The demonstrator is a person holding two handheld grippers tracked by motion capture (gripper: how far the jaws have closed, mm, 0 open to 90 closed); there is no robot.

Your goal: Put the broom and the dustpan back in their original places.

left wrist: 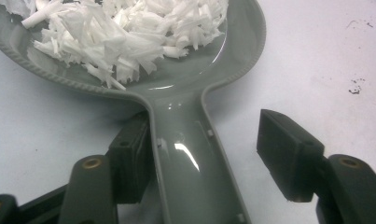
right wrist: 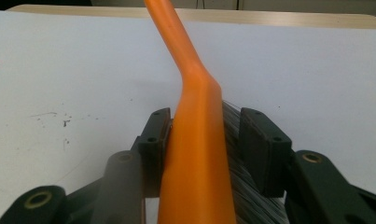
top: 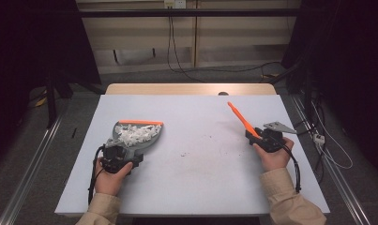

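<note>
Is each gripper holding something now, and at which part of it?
Left gripper: nothing; its jaws stand open around the dustpan handle, one pad clear. Right gripper: the brush sits between its jaws at the head; a firm grip cannot be told.

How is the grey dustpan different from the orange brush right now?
The dustpan is grey with an orange front lip; the brush has an orange body with dark bristles. The dustpan lies flat on the table, heaped with white shreds; the brush carries nothing and its handle slants up. Both sit between a gripper's jaws.
</note>
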